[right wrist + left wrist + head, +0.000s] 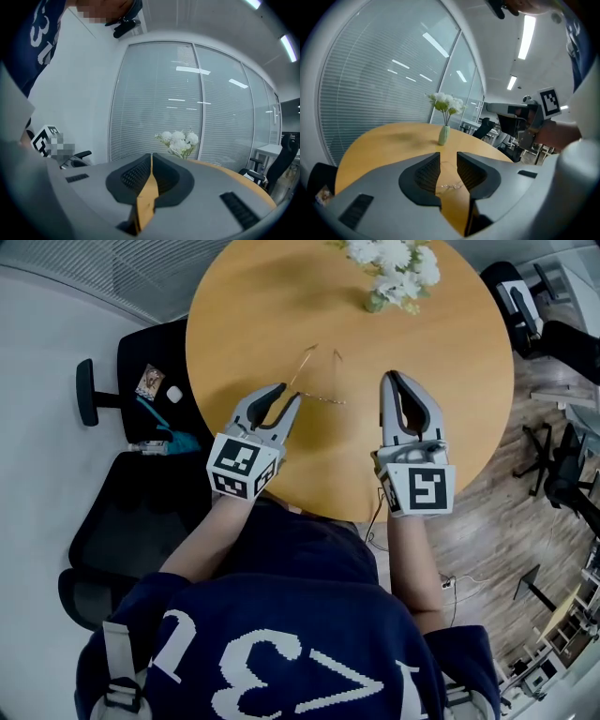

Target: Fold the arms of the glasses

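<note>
round bench (253, 296) of orange-toned wood in a glass-walled office, viewed steeply from above the person's navy jumper (281, 634). grey-white floor (56, 352) to the left, wood-plank floor (487, 512) to the right, with cables (379, 514) trailing below the near rim. beyond the bench in the left gripper view, a curved glass wall (384, 84) with closed blinds, strip lights (528, 30) overhead.

at the far edge, a pale green vase (443, 135) holding white flowers (394, 263), upright, well apart from everything else on the wood. on the seat of a black office chair (141, 348) drawn up against the left rim, a small printed packet (150, 381), a white object (173, 393) and something teal (178, 440), all too small to identify.

wire-framed glasses (319, 397) lying on the bare wood toward the near side, both arms unfolded and pointing away toward the far edge. left gripper (288, 393) just at the near left end of the frame, fingers parted by a modest gap with nothing pressed between them, the glasses visible through that gap on the bench beyond. right gripper (393, 377) off to the right of the glasses, not touching them, fingers closed together on nothing.

both grippers reaching in over the near rim. bare wood to the left, across the middle, and between glasses and vase. second black chair (122, 517) below the first on the left side, more chairs (562, 474) out on the right, well clear of the bench.
</note>
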`<move>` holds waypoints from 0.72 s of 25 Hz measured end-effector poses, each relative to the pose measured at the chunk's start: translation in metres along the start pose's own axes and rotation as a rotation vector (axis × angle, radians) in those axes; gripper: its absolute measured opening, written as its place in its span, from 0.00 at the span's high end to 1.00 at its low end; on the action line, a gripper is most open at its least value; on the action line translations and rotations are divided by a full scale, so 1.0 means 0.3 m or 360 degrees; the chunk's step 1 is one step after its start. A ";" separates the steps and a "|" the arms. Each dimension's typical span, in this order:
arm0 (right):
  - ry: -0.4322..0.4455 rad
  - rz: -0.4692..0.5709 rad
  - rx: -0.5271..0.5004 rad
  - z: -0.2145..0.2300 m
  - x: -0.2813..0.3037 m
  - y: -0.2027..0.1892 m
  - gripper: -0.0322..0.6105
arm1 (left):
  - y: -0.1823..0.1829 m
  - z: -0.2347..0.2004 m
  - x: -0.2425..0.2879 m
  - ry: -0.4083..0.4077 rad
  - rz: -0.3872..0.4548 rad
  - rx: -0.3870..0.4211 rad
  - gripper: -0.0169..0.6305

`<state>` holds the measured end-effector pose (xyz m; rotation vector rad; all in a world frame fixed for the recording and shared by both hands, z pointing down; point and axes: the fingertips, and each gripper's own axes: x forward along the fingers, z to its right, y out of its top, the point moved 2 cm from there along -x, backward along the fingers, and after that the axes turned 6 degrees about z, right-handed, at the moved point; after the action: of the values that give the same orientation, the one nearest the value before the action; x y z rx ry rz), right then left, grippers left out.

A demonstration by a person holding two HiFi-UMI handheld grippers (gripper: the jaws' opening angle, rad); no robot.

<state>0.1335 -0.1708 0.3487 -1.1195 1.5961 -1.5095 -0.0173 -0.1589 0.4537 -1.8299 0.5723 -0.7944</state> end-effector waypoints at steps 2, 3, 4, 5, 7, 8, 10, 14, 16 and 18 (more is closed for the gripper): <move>0.0009 -0.0011 -0.0001 -0.005 0.002 -0.013 0.90 | -0.078 0.007 0.025 -0.0011 -0.0086 -0.0099 0.82; 0.0014 -0.0017 -0.0002 -0.006 0.003 -0.020 0.90 | -0.116 0.009 0.037 -0.0009 -0.0129 -0.0138 0.82; 0.0018 -0.0023 0.0000 -0.006 0.003 -0.029 0.90 | -0.154 0.012 0.049 -0.0008 -0.0172 -0.0180 0.82; 0.0023 -0.0030 0.0004 -0.005 0.003 -0.039 0.90 | -0.189 0.015 0.061 -0.0011 -0.0214 -0.0237 0.82; 0.0035 -0.0046 0.0013 -0.005 0.002 -0.057 0.90 | -0.252 0.027 0.081 -0.0028 -0.0282 -0.0405 0.81; 0.0041 -0.0053 0.0015 -0.005 0.000 -0.064 0.90 | -0.279 0.034 0.090 -0.0041 -0.0307 -0.0508 0.80; 0.0051 -0.0065 0.0014 -0.007 -0.004 -0.076 0.90 | -0.323 0.048 0.109 -0.0062 -0.0327 -0.0721 0.80; 0.0059 -0.0069 0.0034 -0.008 -0.002 -0.082 0.90 | -0.378 0.054 0.154 -0.0065 -0.0276 -0.1132 0.80; 0.0066 -0.0087 0.0021 -0.002 -0.004 -0.090 0.90 | -0.395 0.048 0.174 -0.0042 -0.0237 -0.1346 0.79; 0.0066 -0.0104 0.0022 0.002 -0.005 -0.094 0.90 | -0.400 0.039 0.186 -0.0007 -0.0177 -0.1544 0.79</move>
<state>0.1387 -0.1689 0.3765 -1.1499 1.5882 -1.5931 0.0318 -0.1460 0.5763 -2.7579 0.9639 -0.6170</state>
